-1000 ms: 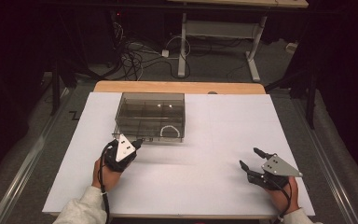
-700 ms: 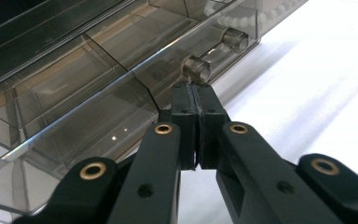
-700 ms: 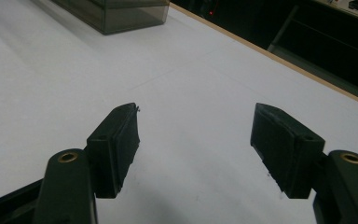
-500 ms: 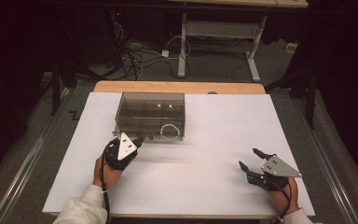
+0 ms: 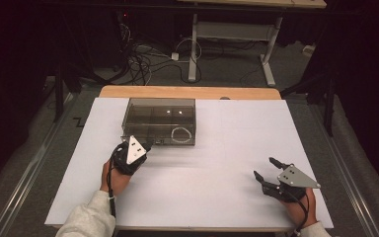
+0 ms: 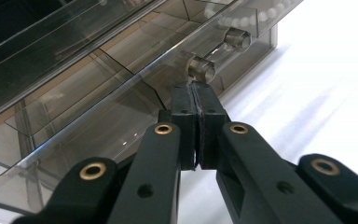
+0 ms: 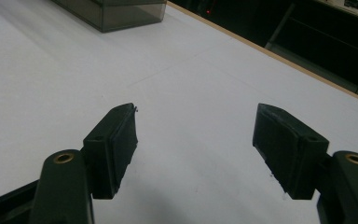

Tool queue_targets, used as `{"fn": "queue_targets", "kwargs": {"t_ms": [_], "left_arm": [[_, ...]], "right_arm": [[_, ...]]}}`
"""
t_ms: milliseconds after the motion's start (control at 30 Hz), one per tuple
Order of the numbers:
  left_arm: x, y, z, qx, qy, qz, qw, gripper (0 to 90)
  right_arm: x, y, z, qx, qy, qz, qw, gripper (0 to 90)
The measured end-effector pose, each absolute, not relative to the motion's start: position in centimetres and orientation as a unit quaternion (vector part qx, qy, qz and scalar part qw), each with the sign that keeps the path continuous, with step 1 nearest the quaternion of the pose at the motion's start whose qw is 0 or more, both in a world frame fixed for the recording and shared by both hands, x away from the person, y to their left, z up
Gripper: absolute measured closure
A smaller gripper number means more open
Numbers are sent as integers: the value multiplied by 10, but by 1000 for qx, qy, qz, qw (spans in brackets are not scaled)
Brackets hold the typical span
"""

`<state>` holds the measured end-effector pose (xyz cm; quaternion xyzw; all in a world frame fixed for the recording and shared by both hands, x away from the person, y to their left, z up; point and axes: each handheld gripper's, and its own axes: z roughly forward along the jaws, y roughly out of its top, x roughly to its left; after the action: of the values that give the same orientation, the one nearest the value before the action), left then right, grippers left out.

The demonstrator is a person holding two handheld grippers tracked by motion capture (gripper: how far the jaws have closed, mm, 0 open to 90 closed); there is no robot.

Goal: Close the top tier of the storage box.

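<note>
While my left tool (image 6: 196, 91) sits clenched at the near front edge of the smoky plastic box (image 5: 159, 120) — jaws pressed together just below a clear hinge knob (image 6: 201, 69) — my right tool (image 5: 268, 170) rests well away from the box toward the table's (image 5: 227, 197) near right corner, its jaws having just been opening, nothing between them.

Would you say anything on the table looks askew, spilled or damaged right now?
Nothing stands out. The smoky plastic organiser box sits square on the white table, nothing spilled. The left claw is shut at its front latch; the right claw is open above bare table.
</note>
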<state>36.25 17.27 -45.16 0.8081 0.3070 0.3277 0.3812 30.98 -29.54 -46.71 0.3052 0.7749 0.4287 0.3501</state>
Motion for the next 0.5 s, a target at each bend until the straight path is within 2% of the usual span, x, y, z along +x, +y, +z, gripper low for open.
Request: {"fn": "queue_targets", "kwargs": {"t_ms": [500], "left_arm": [[371,173,-446,801,309,336,388,860]], "right_arm": [[310,-295,-468,304,778,427,348,310]]}}
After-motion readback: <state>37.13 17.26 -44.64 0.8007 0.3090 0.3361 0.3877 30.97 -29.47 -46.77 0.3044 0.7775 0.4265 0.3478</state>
